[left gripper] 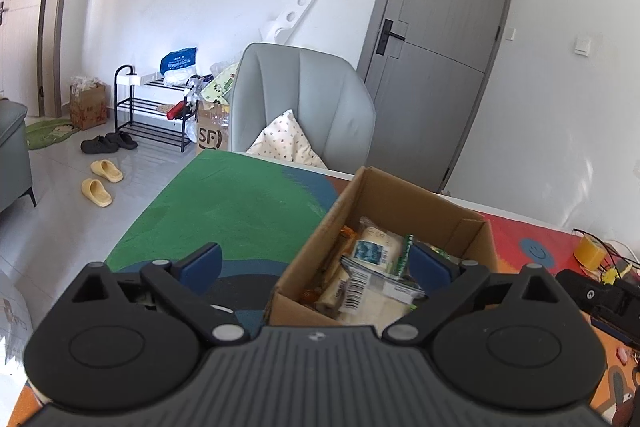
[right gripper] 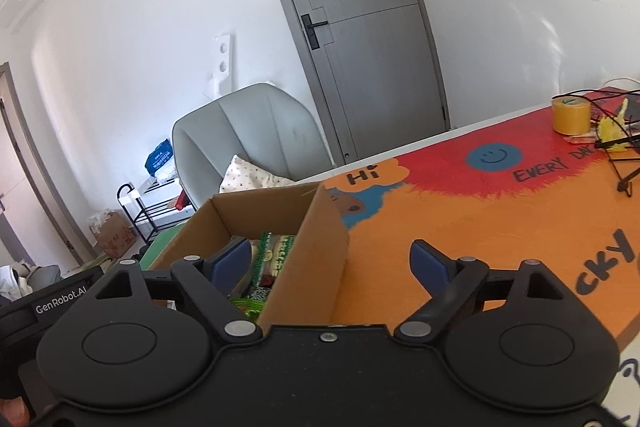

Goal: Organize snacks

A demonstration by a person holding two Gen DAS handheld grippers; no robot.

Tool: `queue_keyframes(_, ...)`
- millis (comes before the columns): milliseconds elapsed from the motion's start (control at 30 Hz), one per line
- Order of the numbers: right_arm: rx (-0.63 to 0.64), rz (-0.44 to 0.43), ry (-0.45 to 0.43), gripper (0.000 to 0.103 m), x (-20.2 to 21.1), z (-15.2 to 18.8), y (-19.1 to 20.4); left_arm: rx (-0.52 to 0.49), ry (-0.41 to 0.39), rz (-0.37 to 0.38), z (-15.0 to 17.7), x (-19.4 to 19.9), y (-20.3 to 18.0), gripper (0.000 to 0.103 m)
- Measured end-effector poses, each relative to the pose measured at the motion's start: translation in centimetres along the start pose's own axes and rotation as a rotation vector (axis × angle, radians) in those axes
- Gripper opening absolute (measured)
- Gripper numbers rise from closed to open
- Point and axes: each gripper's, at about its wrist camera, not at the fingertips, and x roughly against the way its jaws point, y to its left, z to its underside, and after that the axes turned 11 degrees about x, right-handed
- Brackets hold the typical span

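An open cardboard box (left gripper: 404, 201) stands on the colourful table mat and holds several wrapped snacks (left gripper: 374, 267). My left gripper (left gripper: 316, 261) is open and empty; its left finger is outside the box's left wall and its right finger is over the snacks inside. In the right wrist view the same box (right gripper: 316, 227) shows green snack packets (right gripper: 274, 255). My right gripper (right gripper: 334, 265) is open and empty, straddling the box's right wall, left finger inside and right finger over the orange mat.
A grey chair (left gripper: 304, 99) with a spotted cushion stands behind the table. A yellow tape roll (right gripper: 571, 115), cables and small items lie at the table's far right. A shoe rack (left gripper: 152, 115), boxes and slippers are on the floor to the left. A grey door (left gripper: 440, 39) is behind.
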Motion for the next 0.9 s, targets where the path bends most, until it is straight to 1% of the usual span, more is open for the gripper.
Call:
queue_keyframes(100,0.001,0.006,-0.008,0.095,1.0,0.0,-0.8,-0.031,0.007,0.012,0.4,0.6,-0.9,0.1)
queue_keyframes(200,0.003,0.01,-0.018,0.098,2.0,0.0,-1.3,-0.056,0.019,0.023,0.7,1.2,-1.6,0.1)
queue_keyframes(333,0.001,0.022,-0.033,0.103,3.2,0.0,-2.0,-0.082,0.014,0.028,1.0,2.2,-2.4,0.101)
queue_keyframes(500,0.002,0.037,-0.038,0.103,4.5,0.0,-2.8,-0.117,0.013,0.034,1.1,3.4,-3.3,0.103)
queue_keyframes(700,0.019,0.065,-0.044,0.103,6.2,0.0,-3.3,-0.165,0.015,0.038,1.4,4.6,-4.6,0.103)
queue_keyframes(900,0.015,0.091,-0.043,0.103,7.7,0.0,-4.0,-0.201,0.039,0.05,1.6,5.7,-5.2,0.103)
